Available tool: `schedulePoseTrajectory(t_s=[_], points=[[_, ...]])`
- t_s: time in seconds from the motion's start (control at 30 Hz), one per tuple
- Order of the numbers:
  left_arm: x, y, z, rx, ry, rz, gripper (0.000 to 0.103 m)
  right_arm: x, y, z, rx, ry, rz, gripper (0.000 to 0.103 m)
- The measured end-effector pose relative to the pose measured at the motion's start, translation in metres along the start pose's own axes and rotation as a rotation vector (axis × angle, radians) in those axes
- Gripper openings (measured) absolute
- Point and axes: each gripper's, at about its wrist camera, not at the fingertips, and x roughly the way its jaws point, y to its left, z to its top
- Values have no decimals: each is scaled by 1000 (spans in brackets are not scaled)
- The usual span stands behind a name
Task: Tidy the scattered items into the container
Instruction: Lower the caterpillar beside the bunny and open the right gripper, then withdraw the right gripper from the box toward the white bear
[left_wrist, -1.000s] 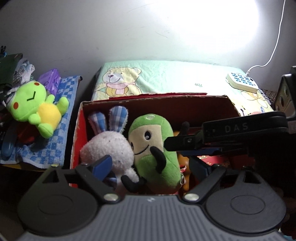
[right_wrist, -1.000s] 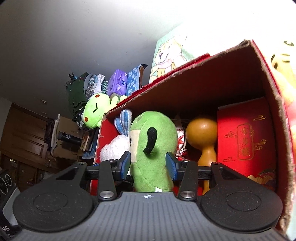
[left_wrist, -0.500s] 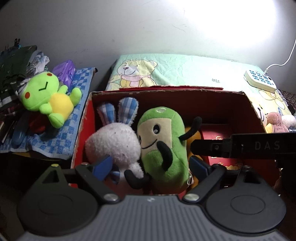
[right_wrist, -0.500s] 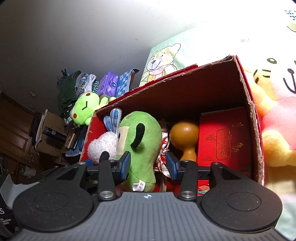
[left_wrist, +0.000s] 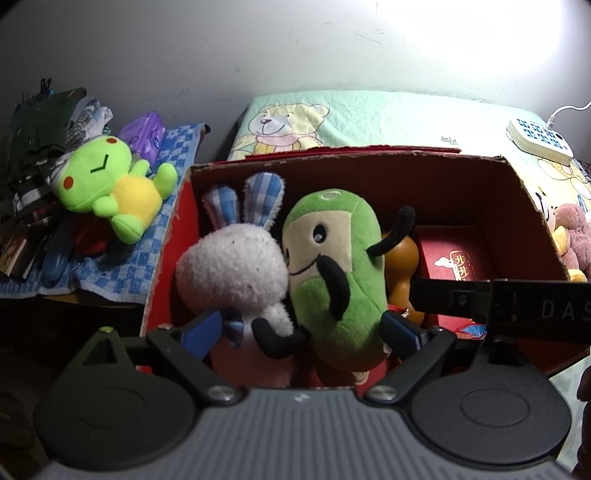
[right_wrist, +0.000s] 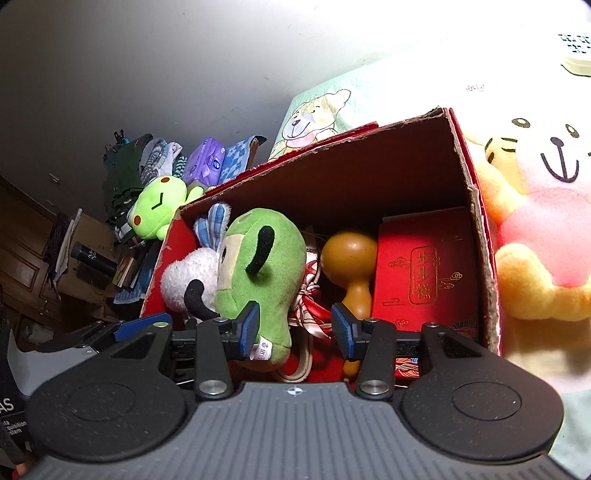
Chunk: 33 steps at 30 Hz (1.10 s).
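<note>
We find the green bean-shaped plush toy (left_wrist: 332, 280) already upright inside the red cardboard box (left_wrist: 532, 206) beside the white plush rabbit (left_wrist: 232, 269), the left gripper (left_wrist: 301, 330) opening around it in apparent release, the right gripper (right_wrist: 293, 326) part-open, gripping nothing.

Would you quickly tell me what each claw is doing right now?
Left claw: opening wide, pads clear of the green plush.
Right claw: open, holding nothing.

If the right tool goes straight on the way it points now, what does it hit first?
Probably the red patterned ribbon lying in the box, seen between the right tool's pads. The green plush already sits against its left pad and might brush it first; depth is unclear.
</note>
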Motion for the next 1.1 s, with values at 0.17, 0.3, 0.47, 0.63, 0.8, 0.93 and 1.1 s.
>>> schedulePoseTrajectory(t_s=[0.17, 0.3, 0.47, 0.63, 0.8, 0.93, 1.1], points=[[-1, -5, -4, 14, -9, 8, 98, -4, 3, -2, -11, -18, -5, 47], [-3, -4, -7, 1, -8, -10, 95, -10, 8, -6, -40, -34, -32, 47], [-6, -1, -9, -24, -8, -24, 94, -19, 16, -10, -91, -57, -60, 49], [-16, -3, -12, -23, -38, -34, 100, -28, 23, -15, -147, -82, -90, 53], [-28, -7, -14, -20, -61, -30, 101, -40, 25, -18, -163, -111, -93, 53], [-35, -13, -15, -19, -62, -23, 101, -53, 24, -21, -174, -137, -91, 53], [-45, -27, -17, -1, -74, -19, 101, -70, 18, -23, -177, -171, -89, 53]])
